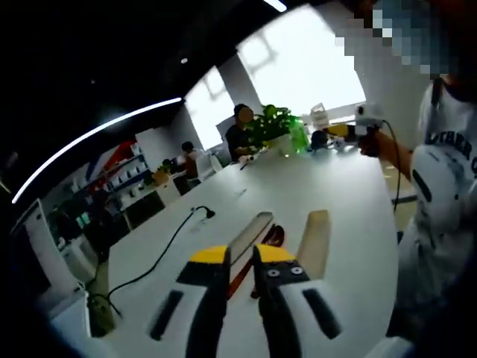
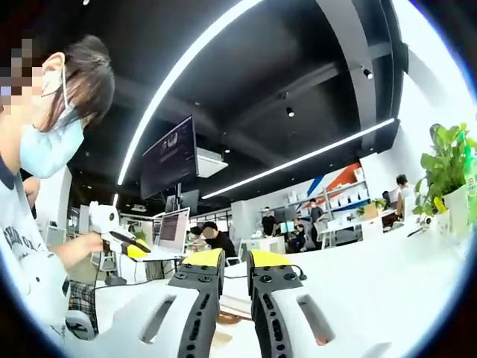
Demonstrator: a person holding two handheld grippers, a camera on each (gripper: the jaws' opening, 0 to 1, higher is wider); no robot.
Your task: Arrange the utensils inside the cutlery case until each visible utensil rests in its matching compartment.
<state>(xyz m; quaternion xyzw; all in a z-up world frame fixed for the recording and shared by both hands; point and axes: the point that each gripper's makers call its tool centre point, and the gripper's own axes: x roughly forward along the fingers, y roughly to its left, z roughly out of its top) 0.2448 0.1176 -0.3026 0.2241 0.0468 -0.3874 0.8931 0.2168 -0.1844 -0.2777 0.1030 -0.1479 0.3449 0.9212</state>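
The left tongs [image 1: 240, 257] hover nearly closed, gripping nothing, above the wooden cutlery case [image 1: 317, 242] on the white desk [image 1: 328, 186]. The right tongs [image 2: 226, 262] likewise stand almost shut and empty.

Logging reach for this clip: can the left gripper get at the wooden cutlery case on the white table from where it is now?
Probably yes. The left gripper points at the cutlery case just past its near-shut jaws, with nothing between them on the table. Its distance is unclear.
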